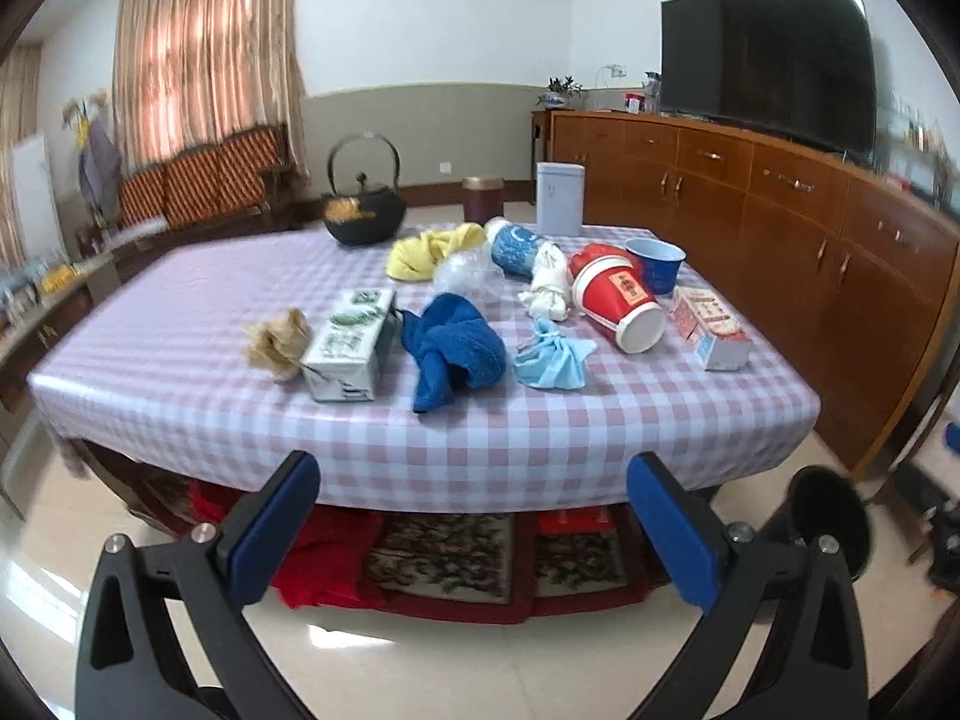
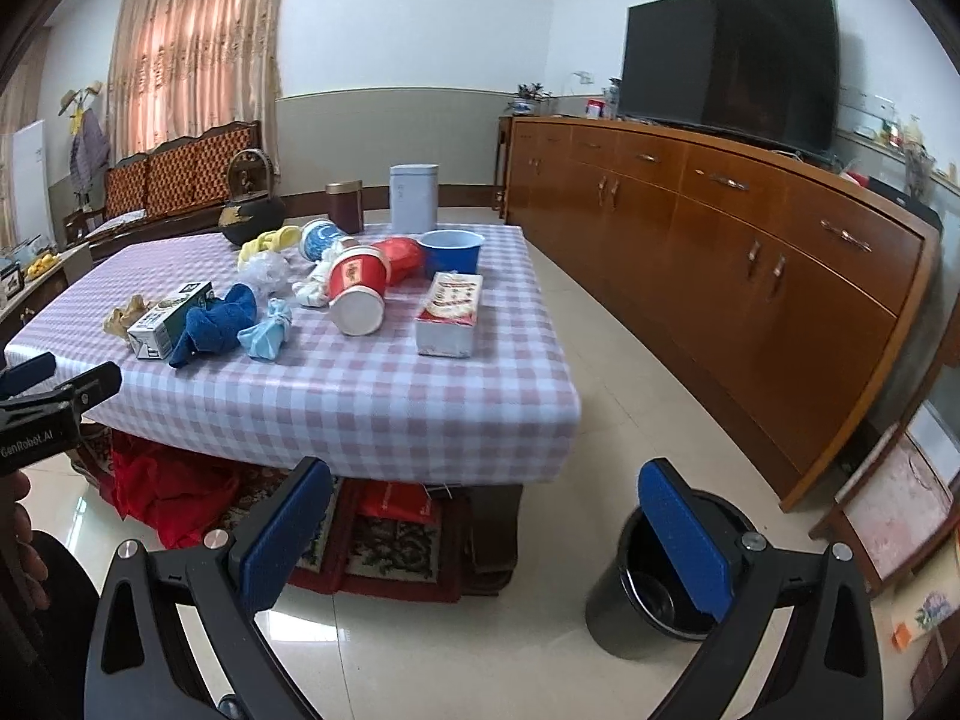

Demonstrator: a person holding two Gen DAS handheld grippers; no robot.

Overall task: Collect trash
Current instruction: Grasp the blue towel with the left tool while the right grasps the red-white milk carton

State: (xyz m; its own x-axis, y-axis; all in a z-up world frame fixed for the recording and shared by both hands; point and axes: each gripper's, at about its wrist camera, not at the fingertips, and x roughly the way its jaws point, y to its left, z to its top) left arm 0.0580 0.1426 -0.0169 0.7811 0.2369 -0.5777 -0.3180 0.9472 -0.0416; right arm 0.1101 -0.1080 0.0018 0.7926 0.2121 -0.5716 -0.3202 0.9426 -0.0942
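Observation:
Trash lies scattered on the table's checked cloth (image 1: 420, 450): a crumpled brown paper (image 1: 277, 339), a green-and-white carton (image 1: 351, 345), a crumpled light-blue tissue (image 1: 552, 354), a red paper cup (image 1: 618, 297) on its side, a blue-and-white cup (image 1: 516, 246) on its side, a clear plastic wrapper (image 1: 462, 270) and a pink-and-white box (image 1: 711, 327). A black bin (image 2: 618, 618) stands on the floor by the table's right corner. My left gripper (image 1: 472, 468) is open and empty, short of the table's front edge. My right gripper (image 2: 486, 474) is open and empty, with its right finger over the bin.
A blue cloth (image 1: 453, 348), a yellow cloth (image 1: 429, 249), a white rag (image 1: 549, 282), a blue bowl (image 1: 657, 261), a black kettle (image 1: 363, 213) and two tins (image 1: 559, 198) also sit on the table. A long wooden sideboard (image 2: 750, 252) with a television runs along the right. Rugs lie under the table.

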